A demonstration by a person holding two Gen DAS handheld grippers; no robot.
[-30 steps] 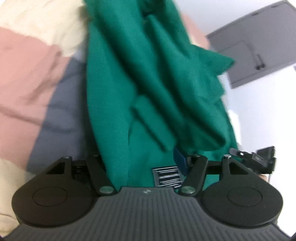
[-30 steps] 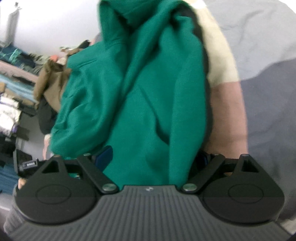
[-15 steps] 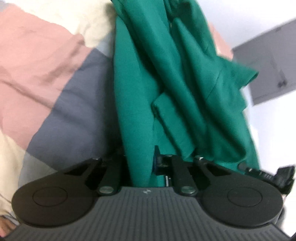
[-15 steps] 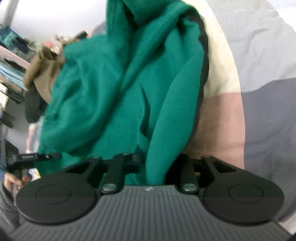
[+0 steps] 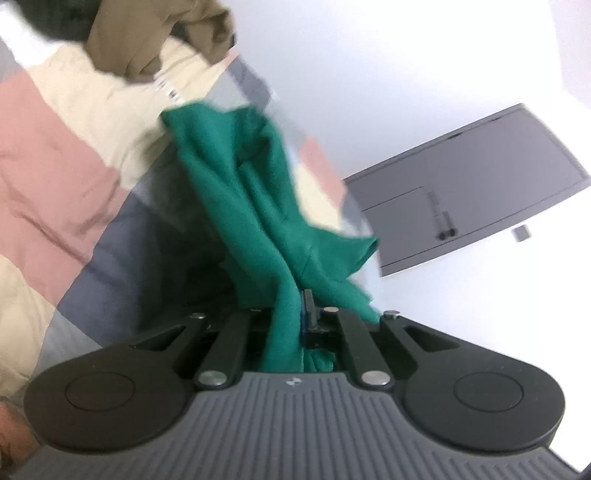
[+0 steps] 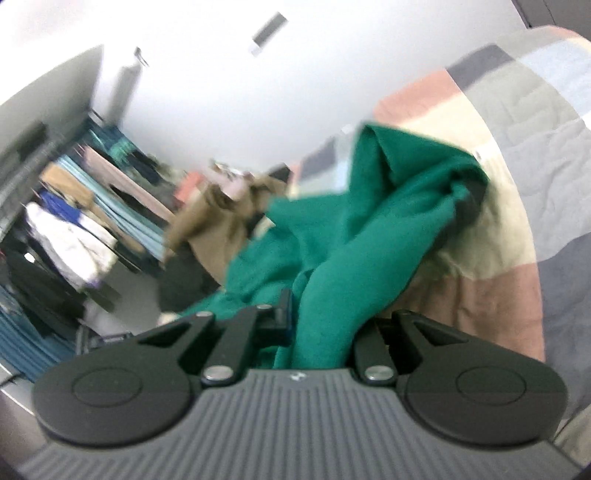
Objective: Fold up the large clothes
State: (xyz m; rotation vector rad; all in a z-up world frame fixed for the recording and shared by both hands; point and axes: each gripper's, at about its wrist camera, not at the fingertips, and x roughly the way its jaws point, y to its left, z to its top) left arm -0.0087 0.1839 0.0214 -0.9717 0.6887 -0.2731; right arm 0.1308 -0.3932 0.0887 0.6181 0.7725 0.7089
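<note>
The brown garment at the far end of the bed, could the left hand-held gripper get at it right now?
Probably not yet. The left hand-held gripper is shut on the green garment, which trails between it and the brown garment on the quilt; it would have to let go first.

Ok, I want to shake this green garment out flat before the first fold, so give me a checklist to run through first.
1. Left gripper clamped on the green garment: ok, cloth pinched between shut jaws.
2. Right gripper clamped on the same garment: ok.
3. Garment clear of the patchwork quilt: not ok, its far end rests there.
4. Garment untwisted: not ok, bunched and creased.
5. Brown garment out of the way: cannot tell, it lies close behind.
</note>
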